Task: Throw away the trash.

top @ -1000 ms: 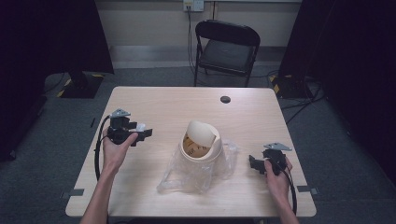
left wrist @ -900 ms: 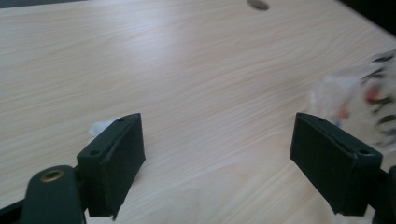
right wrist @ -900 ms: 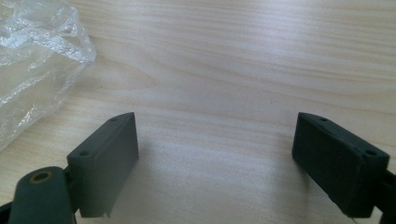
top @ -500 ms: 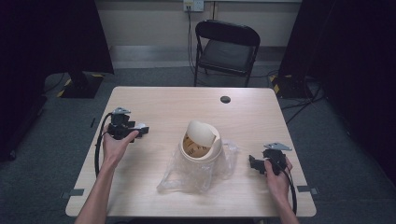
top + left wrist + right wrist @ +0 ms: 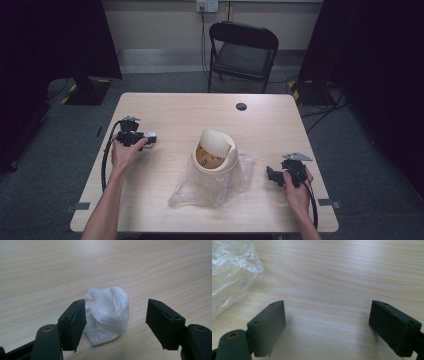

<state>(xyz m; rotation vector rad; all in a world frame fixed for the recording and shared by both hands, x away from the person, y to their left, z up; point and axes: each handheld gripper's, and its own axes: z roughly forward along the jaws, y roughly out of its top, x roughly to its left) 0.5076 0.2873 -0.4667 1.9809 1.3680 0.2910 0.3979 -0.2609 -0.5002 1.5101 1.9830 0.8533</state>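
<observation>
Dark curtains flank the room, a folding chair (image 5: 244, 50) stands at 12 o'clock behind the light wood table (image 5: 170, 112). High view: your left gripper (image 5: 148, 138) sits at 9 o'clock on the table, jaws pointing toward 3 o'clock with a crumpled white tissue (image 5: 151, 137) at its tip. A beige swing-lid bin (image 5: 215, 152) stands at table centre on a clear plastic bag (image 5: 197, 187). Your right gripper (image 5: 270, 175) rests at 4 o'clock, just beside the bag's edge, aimed toward 9 o'clock. A small black disc (image 5: 241, 106) lies at 12 o'clock, well apart from everything.

Left gripper view: jaws spread wide, released. The tissue (image 5: 107, 313) lies on the wood between them, close against the jaw at 8 o'clock, clear of the one at 4 o'clock.

Right gripper view: jaws spread wide over bare wood, holding nothing. The bag (image 5: 232, 272) shows at 10 o'clock, apart from both jaws.
</observation>
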